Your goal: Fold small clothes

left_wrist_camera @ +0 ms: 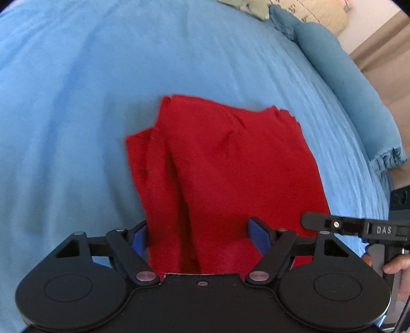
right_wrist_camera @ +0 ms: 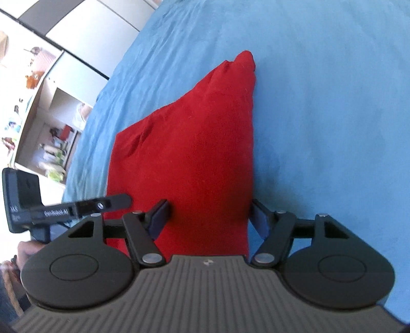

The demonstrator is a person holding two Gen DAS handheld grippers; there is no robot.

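Note:
A red garment (left_wrist_camera: 220, 164) lies folded in layers on the blue bedspread (left_wrist_camera: 77, 102). My left gripper (left_wrist_camera: 198, 237) is open, its blue-padded fingers apart over the garment's near edge. The right gripper (left_wrist_camera: 333, 225) shows in the left wrist view at the garment's right side. In the right wrist view the red garment (right_wrist_camera: 194, 153) runs away from me to a pointed corner. My right gripper (right_wrist_camera: 208, 217) is open, its fingers straddling the garment's near end. The left gripper (right_wrist_camera: 84, 205) shows at the left, beside the garment's edge.
Blue pillows (left_wrist_camera: 340, 76) and a beige cushion (left_wrist_camera: 320, 12) lie at the bed's far right in the left wrist view. White wardrobes and open shelves (right_wrist_camera: 51, 102) stand beyond the bed's left edge in the right wrist view. A person's hand (left_wrist_camera: 394, 265) holds the right gripper.

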